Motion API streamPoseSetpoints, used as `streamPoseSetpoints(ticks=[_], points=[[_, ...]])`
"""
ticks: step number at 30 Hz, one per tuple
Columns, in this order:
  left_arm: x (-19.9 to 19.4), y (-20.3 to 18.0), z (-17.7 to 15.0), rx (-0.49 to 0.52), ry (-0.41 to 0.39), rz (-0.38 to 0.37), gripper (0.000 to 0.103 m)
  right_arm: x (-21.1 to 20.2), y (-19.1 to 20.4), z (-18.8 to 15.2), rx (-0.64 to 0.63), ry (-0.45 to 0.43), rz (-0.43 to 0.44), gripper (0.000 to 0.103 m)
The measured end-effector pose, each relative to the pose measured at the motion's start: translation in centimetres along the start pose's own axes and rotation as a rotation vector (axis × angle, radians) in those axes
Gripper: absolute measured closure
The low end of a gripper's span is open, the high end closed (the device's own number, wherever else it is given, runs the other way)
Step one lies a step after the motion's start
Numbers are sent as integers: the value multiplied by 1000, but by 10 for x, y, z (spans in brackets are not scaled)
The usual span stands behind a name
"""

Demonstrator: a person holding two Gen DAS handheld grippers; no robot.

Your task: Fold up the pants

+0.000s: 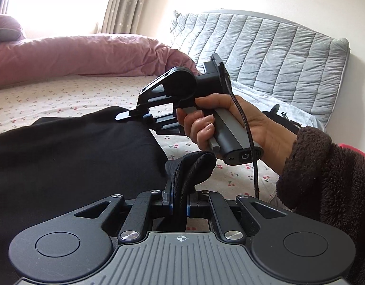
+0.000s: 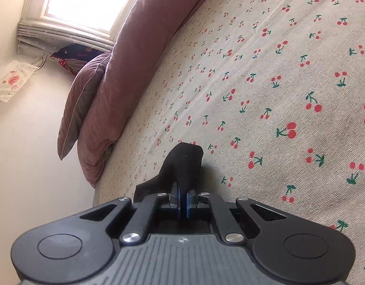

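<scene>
The black pants (image 1: 70,156) lie spread over the cherry-print bed sheet (image 1: 63,97), filling the left of the left wrist view. My left gripper (image 1: 180,201) is shut on a bunched ribbed edge of the pants (image 1: 194,168). My right gripper (image 1: 149,116), held by a hand, is seen from the side at the pants' far edge. In the right wrist view my right gripper (image 2: 182,204) is shut on a black fold of the pants (image 2: 184,163), just above the sheet (image 2: 277,83).
A pink duvet (image 1: 75,54) lies along the far side of the bed, also in the right wrist view (image 2: 135,59). A grey quilted cover (image 1: 265,45) stands at the back right. A pink pillow (image 2: 80,102) leans by the wall under the window.
</scene>
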State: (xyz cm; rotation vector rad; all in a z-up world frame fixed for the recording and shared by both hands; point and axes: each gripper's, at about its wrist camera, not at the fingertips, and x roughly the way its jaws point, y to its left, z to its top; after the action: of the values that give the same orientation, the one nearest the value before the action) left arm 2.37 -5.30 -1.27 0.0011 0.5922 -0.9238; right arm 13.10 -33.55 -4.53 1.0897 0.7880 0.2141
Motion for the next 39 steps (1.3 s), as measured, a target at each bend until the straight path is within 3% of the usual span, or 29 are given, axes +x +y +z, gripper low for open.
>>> streamPoseSetpoints(ticks=[8,16,25,28,31,33,36,37,39], points=[[-47,28,5,-91,-98,51,97,2,29,-3,-20,-26,49,98],[-91,66,-4,-229,-164,156,97,39,89,-23,-121,9,69,98],[-109,92,-13,-340,-147,264,96,121,161,-77,-279,154,69,97],[-124,111,-22,-364,-99,287,95,146,178,-93,-319,186,60,94],[-130,129,-28,-342,6,263,85,165,187,-106,-342,209,45,87],[-134,137,-32,-317,29,241,78,173,191,-112,-362,217,28,82],[-140,139,-27,-269,64,197,47,180,194,-116,-366,226,23,57],[-144,139,-26,-251,78,179,29,179,194,-117,-357,227,28,50],[-153,143,-26,-232,52,194,28,175,196,-117,-374,238,35,49]])
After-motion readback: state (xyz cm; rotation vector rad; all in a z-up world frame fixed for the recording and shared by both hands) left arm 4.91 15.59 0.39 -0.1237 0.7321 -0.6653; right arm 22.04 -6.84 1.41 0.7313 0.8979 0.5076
